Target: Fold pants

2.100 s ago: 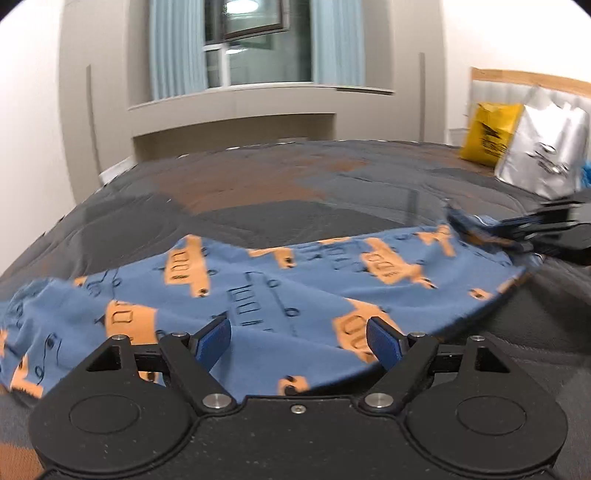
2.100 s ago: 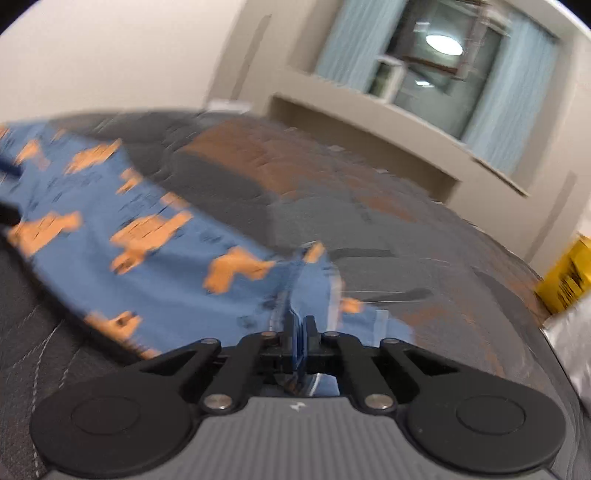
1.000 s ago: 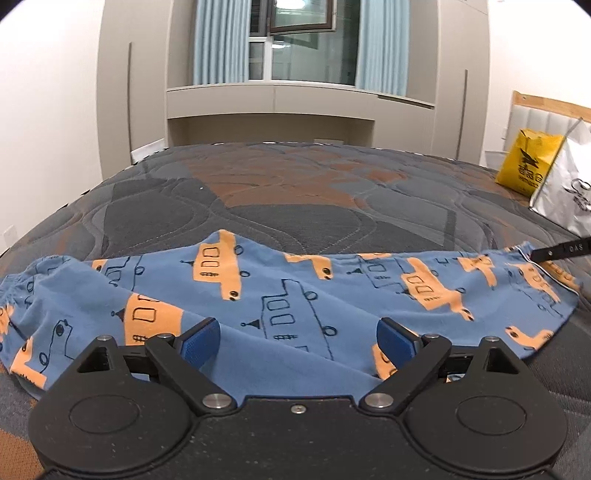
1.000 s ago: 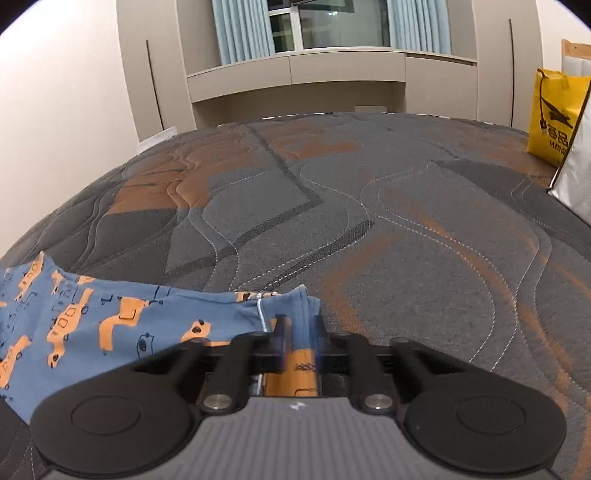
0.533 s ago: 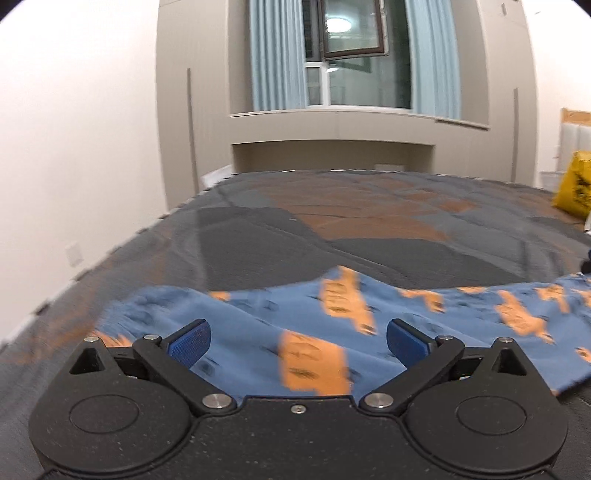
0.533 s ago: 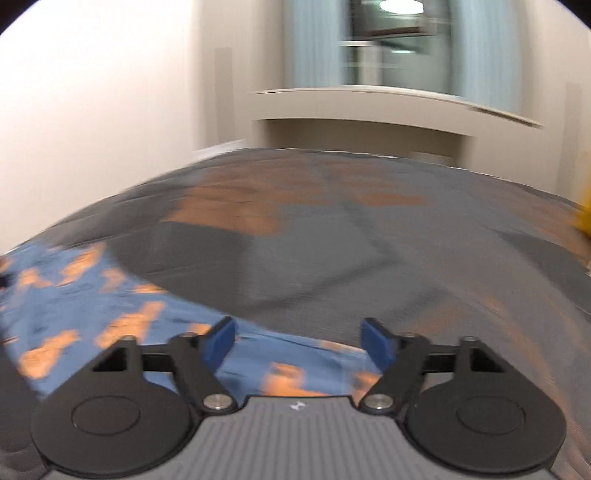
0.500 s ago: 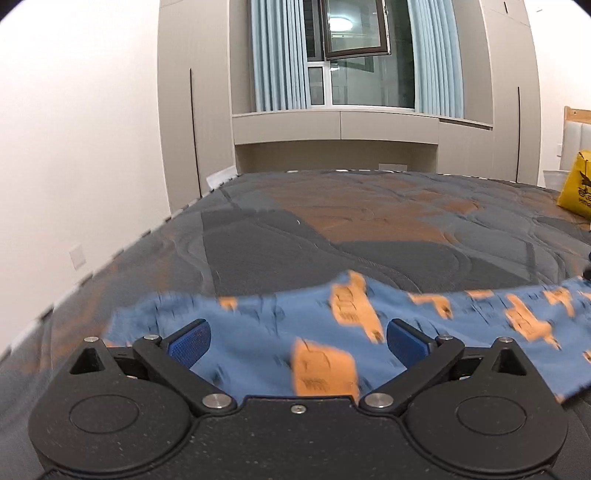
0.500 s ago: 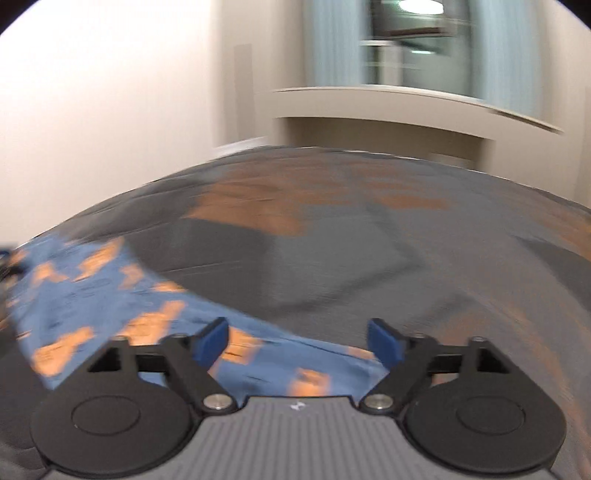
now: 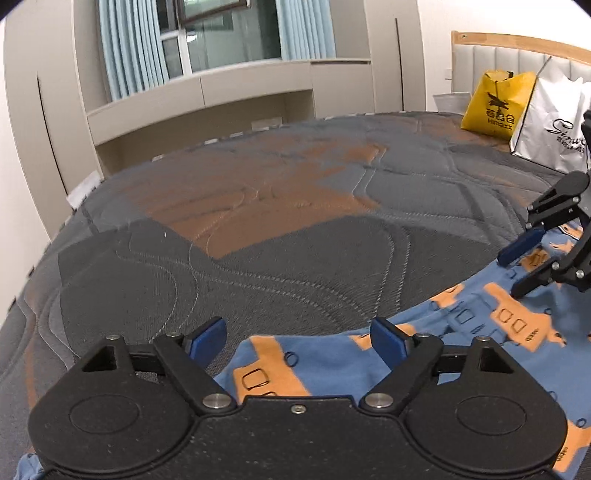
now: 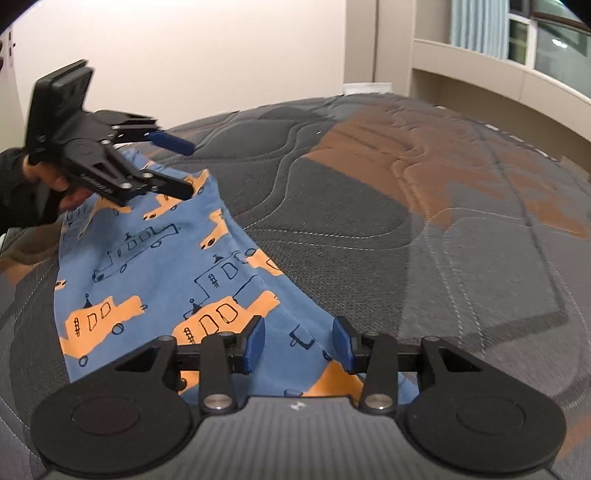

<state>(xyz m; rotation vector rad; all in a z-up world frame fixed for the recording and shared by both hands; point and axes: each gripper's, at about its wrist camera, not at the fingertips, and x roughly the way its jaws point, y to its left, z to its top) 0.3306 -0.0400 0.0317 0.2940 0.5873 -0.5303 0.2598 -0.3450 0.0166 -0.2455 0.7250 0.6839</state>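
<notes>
The blue pants with orange vehicle prints lie flat on the grey and orange quilted bed; they also show in the left wrist view. My left gripper is open, hovering over one end of the pants; it also shows in the right wrist view. My right gripper is open over the other end, a fold edge of the cloth between its fingers; it also shows at the right edge of the left wrist view. Neither grips the cloth.
A yellow bag and a white bag stand at the headboard. A window with blue curtains and a built-in ledge lie beyond the bed. A white wall is on the left.
My right gripper has opened and let go of the pants, then turned left over them. My left gripper has swung toward the pants' end. The pants now lie still on the bed.
</notes>
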